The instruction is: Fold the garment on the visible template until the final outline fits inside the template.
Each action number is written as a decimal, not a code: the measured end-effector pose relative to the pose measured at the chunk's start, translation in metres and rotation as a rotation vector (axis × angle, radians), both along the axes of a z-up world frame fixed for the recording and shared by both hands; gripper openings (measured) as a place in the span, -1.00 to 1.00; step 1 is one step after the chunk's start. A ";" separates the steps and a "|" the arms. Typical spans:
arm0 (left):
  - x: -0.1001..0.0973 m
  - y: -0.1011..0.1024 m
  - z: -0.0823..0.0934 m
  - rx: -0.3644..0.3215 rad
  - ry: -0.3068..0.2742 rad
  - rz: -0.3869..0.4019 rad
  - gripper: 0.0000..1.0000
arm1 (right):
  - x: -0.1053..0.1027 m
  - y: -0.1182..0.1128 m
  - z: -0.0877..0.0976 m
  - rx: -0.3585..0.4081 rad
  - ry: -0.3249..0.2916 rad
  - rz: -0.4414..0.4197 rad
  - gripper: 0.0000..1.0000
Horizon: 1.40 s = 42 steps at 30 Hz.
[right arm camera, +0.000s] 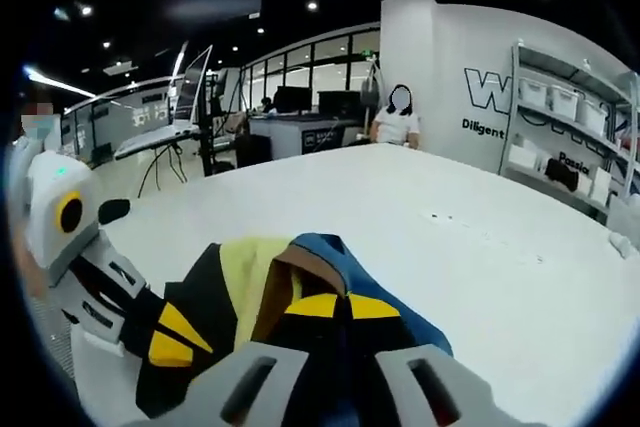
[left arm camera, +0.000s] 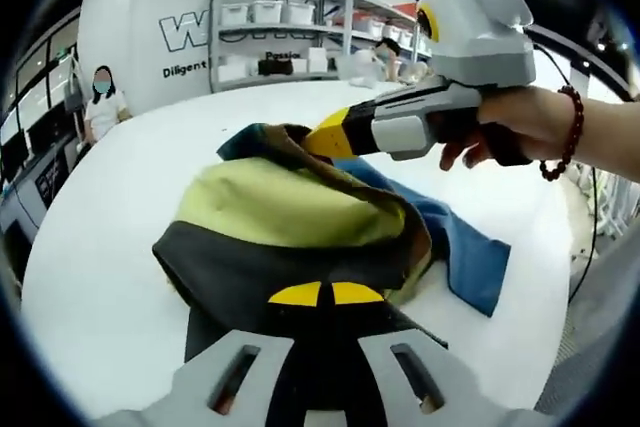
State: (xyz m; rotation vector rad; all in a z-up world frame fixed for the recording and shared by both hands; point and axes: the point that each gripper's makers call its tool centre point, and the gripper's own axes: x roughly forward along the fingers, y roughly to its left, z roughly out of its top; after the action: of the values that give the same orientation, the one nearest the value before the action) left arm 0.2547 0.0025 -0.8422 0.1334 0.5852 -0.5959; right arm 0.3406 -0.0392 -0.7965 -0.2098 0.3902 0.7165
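Clearly folding is unfinished: the garment (left arm camera: pixel 300 217) lies bunched on the white table (left arm camera: pixel 90 287), both the left gripper (left arm camera: pixel 325 295) and right gripper (right arm camera: pixel 330 307) clamped on cloth; no template outline discernible.

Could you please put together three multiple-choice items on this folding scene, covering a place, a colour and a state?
1. The garment lies on:
A. a white table
B. a shelf
C. the floor

2. The garment's far flap is:
A. red
B. blue
C. white

3. The right tongs are:
A. open above the table
B. shut on the garment
C. resting on a shelf

Answers: 1 A, the white table spreads beneath the cloth; 2 B, blue fabric lies past the yellow-green panel; 3 B, their yellow tips pinch the raised edge, as the left tongs also do.
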 end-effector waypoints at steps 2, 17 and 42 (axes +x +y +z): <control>0.001 0.002 0.004 -0.010 -0.007 0.005 -1.00 | -0.001 -0.002 0.003 -0.018 -0.021 0.007 -1.00; 0.016 0.023 0.045 -0.047 -0.112 0.065 -1.00 | -0.005 -0.005 0.026 0.022 -0.021 -0.013 -1.00; 0.022 0.043 0.061 -0.085 -0.138 0.106 -1.00 | 0.012 -0.024 0.027 0.195 0.117 -0.168 -1.00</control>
State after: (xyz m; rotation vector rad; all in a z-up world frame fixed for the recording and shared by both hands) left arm 0.2762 0.0454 -0.7816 0.0622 0.4300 -0.5039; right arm 0.3529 -0.0629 -0.7695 0.0494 0.4411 0.5978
